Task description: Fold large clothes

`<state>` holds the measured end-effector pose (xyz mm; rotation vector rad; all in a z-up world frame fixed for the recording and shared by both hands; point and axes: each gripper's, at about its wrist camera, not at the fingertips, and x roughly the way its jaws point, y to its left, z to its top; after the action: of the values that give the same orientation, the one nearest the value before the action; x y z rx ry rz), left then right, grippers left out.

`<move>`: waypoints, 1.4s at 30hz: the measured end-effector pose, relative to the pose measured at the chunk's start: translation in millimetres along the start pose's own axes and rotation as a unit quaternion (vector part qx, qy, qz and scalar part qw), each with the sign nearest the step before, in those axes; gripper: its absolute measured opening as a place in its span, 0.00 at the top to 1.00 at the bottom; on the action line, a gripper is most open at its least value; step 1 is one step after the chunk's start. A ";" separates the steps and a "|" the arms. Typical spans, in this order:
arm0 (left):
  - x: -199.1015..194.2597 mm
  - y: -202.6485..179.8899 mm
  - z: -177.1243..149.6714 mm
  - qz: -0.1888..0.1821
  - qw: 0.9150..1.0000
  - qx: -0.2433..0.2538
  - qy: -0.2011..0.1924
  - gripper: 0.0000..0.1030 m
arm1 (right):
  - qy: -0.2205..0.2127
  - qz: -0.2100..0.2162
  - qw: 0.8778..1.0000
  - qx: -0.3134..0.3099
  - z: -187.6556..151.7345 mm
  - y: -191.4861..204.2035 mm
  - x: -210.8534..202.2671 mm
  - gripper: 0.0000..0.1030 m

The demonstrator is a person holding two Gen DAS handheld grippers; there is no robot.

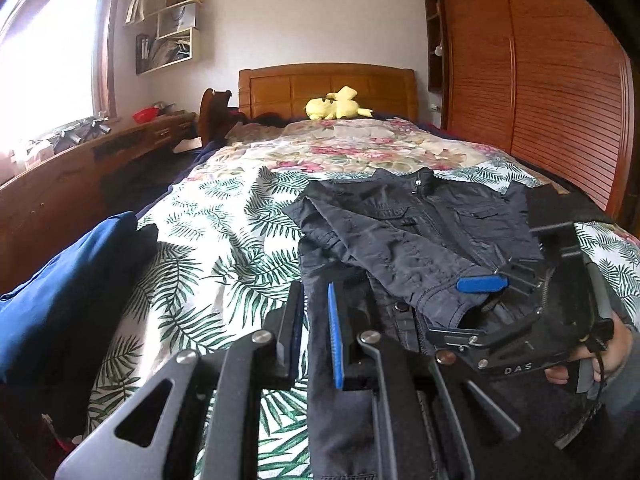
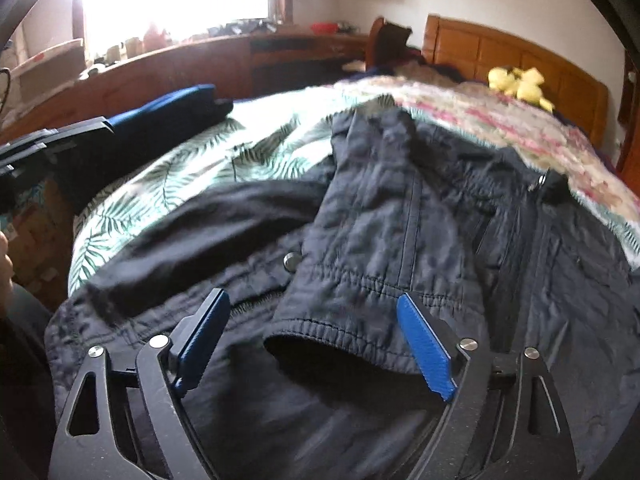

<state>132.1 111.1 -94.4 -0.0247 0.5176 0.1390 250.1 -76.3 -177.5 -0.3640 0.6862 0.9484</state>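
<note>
A dark navy jacket (image 1: 420, 224) lies face up on the bed, collar toward the headboard, one sleeve folded across its front. My left gripper (image 1: 316, 316) sits at the jacket's left hem; its jaws are close together around the hem's edge fabric. My right gripper (image 2: 314, 332) is open, its jaws wide on either side of the sleeve cuff (image 2: 340, 332), not closed on it. The right gripper also shows in the left wrist view (image 1: 484, 286), over the cuff. The jacket fills the right wrist view (image 2: 440, 220).
The bed has a leaf-print cover (image 1: 208, 240) and a floral blanket (image 1: 340, 148). A blue garment (image 1: 60, 300) lies at the bed's left edge. A yellow plush toy (image 1: 336, 106) sits by the headboard. A wooden desk (image 1: 80, 172) runs along the left, a wardrobe (image 1: 540, 80) on the right.
</note>
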 end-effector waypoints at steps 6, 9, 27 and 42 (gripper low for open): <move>-0.2 -2.0 0.1 -0.003 1.000 0.000 -0.002 0.91 | 0.027 -0.022 0.999 0.003 -7.2 -5.3 5.9 0.30; 0.3 -4.6 0.6 -0.003 1.000 0.003 -0.003 0.91 | 0.031 -0.029 0.999 0.003 -10.8 -8.5 5.8 0.37; 1.3 -10.5 2.8 -0.016 1.000 0.004 -0.007 0.91 | -0.062 -0.035 0.997 0.028 -12.7 -26.9 -56.7 0.96; 2.4 -21.1 4.5 -0.024 1.000 0.012 -0.008 0.91 | -0.191 -0.055 0.974 0.111 -23.4 -76.8 -161.1 0.96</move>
<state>139.3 90.8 -92.0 -0.0131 0.5014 0.0854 241.8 -231.0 -85.9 -0.0173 0.4087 0.7971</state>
